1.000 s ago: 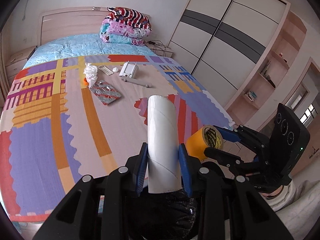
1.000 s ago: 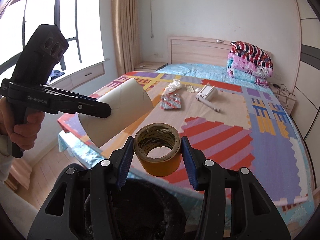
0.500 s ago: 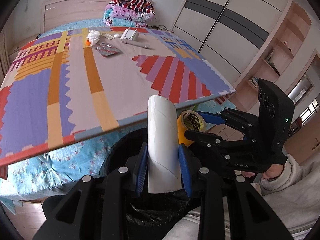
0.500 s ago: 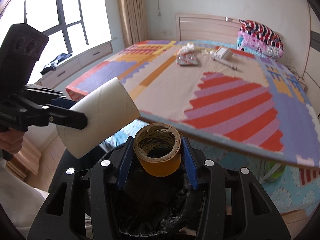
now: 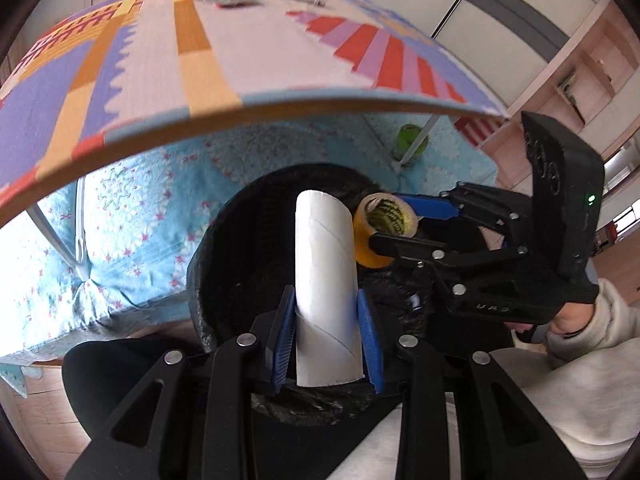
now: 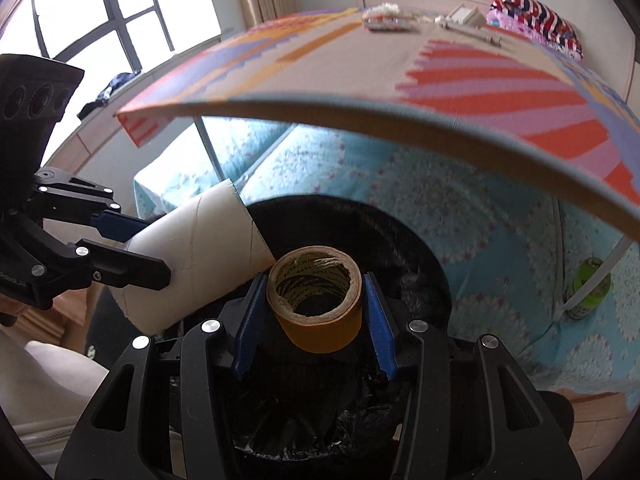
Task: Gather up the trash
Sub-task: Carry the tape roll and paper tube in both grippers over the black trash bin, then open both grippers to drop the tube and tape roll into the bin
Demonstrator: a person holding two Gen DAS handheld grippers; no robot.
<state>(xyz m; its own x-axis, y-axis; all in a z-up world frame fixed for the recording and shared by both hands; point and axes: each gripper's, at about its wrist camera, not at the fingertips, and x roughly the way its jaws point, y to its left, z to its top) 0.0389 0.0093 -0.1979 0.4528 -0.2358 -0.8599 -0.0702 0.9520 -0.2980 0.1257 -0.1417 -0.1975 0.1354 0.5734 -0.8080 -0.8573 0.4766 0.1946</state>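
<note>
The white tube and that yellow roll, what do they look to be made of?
White tube: probably cardboard, matte; a spiral seam winds round it. Yellow roll: likely adhesive tape, glossy outside, on a brown printed, seemingly cardboard core with a frayed inner edge.

Matt white cardboard tube (image 5: 326, 280), glossy orange tape roll (image 6: 316, 300), crinkly black plastic bin liner (image 6: 360, 412), matt blk plastic tools.

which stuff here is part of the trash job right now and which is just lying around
In the job:
white cardboard tube, in the left tongs
yellow tape roll, in the right tongs
black lined bin

Lying about:
green bottle
folded striped bedding
blue floral bedsheet
</note>
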